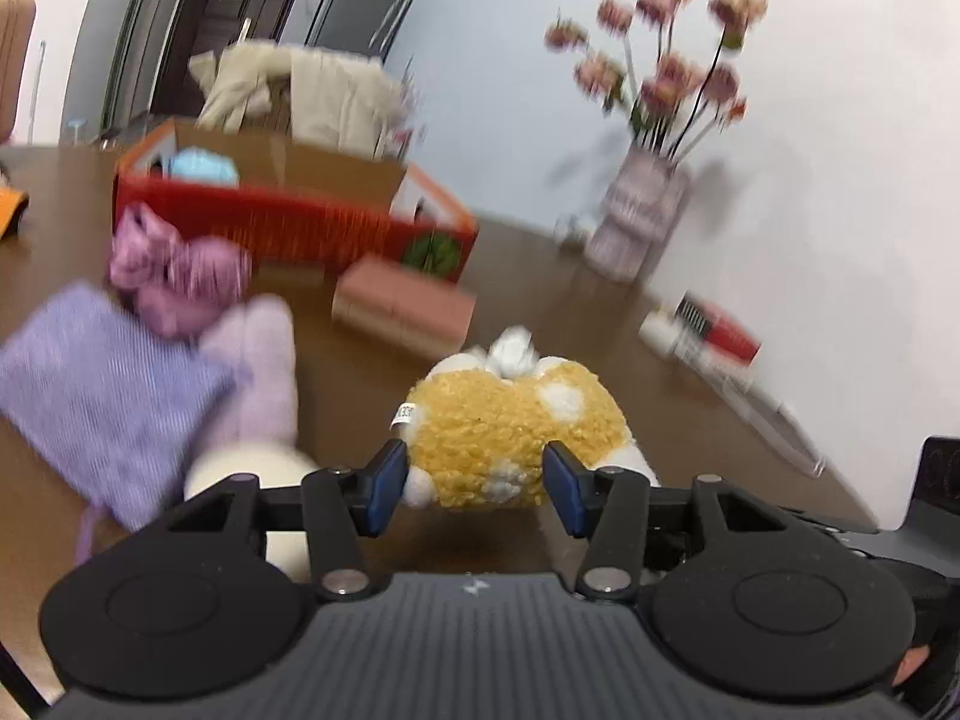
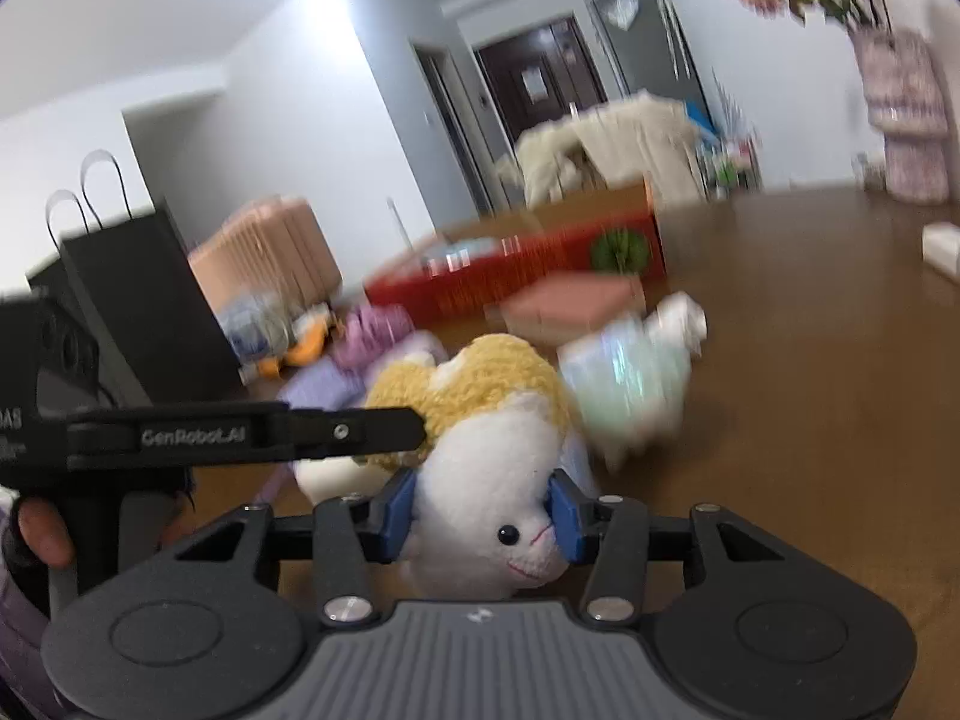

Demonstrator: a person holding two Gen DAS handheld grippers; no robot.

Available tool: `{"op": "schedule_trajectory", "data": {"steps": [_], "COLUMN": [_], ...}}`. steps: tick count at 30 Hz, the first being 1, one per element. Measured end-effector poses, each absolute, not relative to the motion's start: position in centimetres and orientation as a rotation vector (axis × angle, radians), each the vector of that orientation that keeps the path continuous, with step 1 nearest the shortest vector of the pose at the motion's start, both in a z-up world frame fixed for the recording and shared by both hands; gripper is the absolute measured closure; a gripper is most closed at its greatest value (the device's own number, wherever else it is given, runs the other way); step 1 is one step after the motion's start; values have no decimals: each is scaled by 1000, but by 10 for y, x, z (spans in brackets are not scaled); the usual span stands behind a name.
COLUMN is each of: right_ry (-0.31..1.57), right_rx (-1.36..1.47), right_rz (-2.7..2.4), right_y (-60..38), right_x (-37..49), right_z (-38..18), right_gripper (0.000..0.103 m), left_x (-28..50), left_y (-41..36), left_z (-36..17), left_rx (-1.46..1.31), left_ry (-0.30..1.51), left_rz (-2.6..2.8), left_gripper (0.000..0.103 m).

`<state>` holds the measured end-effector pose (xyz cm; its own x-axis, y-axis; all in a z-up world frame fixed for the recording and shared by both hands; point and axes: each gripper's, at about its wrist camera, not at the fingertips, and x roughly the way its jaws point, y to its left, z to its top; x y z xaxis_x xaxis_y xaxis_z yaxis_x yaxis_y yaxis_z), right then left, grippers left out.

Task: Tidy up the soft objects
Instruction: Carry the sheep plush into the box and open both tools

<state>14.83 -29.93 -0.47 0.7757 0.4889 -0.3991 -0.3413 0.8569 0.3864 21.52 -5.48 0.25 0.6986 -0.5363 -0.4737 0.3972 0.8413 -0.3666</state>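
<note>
One plush toy (image 1: pixel 510 420), two grippers, left (image 1: pixel 474 489) and right (image 2: pixel 483 510), fingers pinching its opposite ends.

So the plush toy (image 1: pixel 510 426) is sitting near the front of the table (image 1: pixel 336 360), with the left gripper (image 1: pixel 474 480) pinching its back end and the right gripper (image 2: pixel 483 513) pinching its head. Left of it, a knitted cloth (image 1: pixel 102 396) is lying beside a sock (image 1: pixel 258 372), with a bunched fabric piece (image 1: pixel 174 276) just behind them. Further back a small box (image 1: pixel 402 312) is sitting in front of the open carton (image 1: pixel 288 210). The vase (image 1: pixel 636 222) is standing far right by the wall.
</note>
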Motion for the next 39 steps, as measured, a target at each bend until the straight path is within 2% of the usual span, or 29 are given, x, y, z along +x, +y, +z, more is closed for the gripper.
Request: {"op": "schedule_trajectory", "data": {"steps": [6,13,20,25,28,31,36,38,39], "right_ry": [443,421,555,665,736,682,648,613,595], "right_rx": [283,247,213,177,95,-70,-140,-130,-110], "right_rz": [476,440,348,293,240,155,116,109,115], "right_y": [-286,-285,-284,-278,-265,-244,-236,-243,-249], "right_x": [210,353,506,575,593,591,582,572,565], "right_z": [39,83,75,39,21,12,18,35,46], "right_gripper": [61,62,63,63,62,59,59,57,52], "left_x": [275,420,581,645,658,650,618,601,589], "left_y": [-39,-51,-72,-81,-82,-76,-61,-53,-49], "left_z": [53,97,73,28,9,9,45,64,74], "left_rx": [-261,-195,-217,-205,-202,-185,-147,-123,-114], "left_ry": [505,465,597,694,741,720,651,624,613], "left_rz": [-531,-554,-571,-548,-528,-526,-502,-478,-461], "left_gripper": [54,54,54,54,54,54,52,50,49]}}
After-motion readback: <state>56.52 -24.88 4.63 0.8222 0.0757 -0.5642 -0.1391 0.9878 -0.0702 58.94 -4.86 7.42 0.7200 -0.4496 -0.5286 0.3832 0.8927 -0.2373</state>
